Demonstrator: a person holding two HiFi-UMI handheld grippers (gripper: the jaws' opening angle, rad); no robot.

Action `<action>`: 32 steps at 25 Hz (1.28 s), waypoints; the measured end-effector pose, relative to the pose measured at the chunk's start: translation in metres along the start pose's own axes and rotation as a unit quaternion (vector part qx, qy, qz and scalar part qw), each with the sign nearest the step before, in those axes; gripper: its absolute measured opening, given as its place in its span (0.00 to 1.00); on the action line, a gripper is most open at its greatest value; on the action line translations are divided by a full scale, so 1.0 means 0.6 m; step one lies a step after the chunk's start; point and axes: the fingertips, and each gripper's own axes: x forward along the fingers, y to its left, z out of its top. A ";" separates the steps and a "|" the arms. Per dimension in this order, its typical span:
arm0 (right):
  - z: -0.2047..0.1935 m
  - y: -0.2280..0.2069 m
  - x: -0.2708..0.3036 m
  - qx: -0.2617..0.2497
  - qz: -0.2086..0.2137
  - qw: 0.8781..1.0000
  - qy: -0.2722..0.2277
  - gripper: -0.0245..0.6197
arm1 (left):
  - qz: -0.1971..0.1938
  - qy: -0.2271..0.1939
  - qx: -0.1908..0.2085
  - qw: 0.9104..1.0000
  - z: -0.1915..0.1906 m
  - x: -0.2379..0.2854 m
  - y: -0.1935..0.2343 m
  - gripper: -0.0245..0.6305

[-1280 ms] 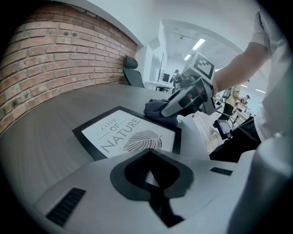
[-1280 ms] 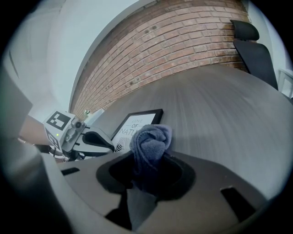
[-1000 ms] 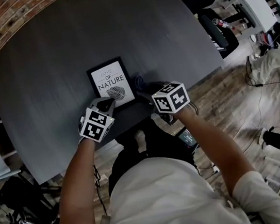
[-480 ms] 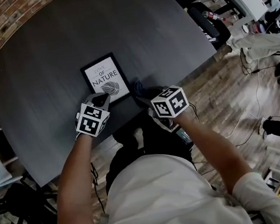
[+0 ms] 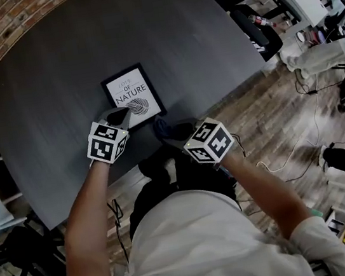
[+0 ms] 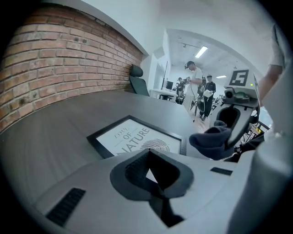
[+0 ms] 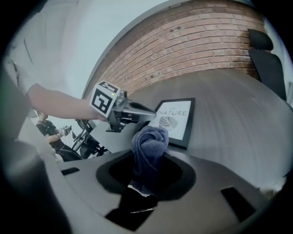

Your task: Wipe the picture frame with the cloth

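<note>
A black picture frame with a white "NATURE" print lies flat on the dark table. My left gripper is shut and holds nothing, with its tips at the frame's near-left corner. In the left gripper view the frame lies just beyond the left gripper. My right gripper is shut on a bunched dark blue cloth, just off the frame's near-right corner and near the table edge. The right gripper view shows the cloth standing up between the right gripper's jaws, with the frame beyond.
A brick wall runs behind the table. An office chair stands at the far side, and people stand in the room beyond. Wooden floor with cables lies to the right of the table's near edge.
My right gripper has drawn back with the cloth, from beside the frame's right edge toward the table's near edge, rising a little. The left gripper has stayed at the frame's corner.
</note>
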 end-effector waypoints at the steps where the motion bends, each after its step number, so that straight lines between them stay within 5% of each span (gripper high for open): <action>1: 0.004 0.016 0.009 -0.012 0.013 1.000 0.007 0.23 | 0.001 0.000 0.002 1.000 0.002 -0.003 0.006 0.05; 10: 0.011 0.118 0.128 -0.075 0.103 0.987 0.094 0.23 | -0.023 0.036 0.042 0.998 -0.010 0.005 -0.003 0.05; 15: 0.013 0.094 0.152 -0.047 0.078 0.990 0.112 0.23 | -0.052 0.066 0.073 0.994 -0.033 0.018 -0.027 0.05; 32: 0.018 -0.005 0.116 0.028 -0.025 0.995 0.087 0.23 | -0.087 0.056 0.051 0.993 -0.036 0.017 -0.035 0.05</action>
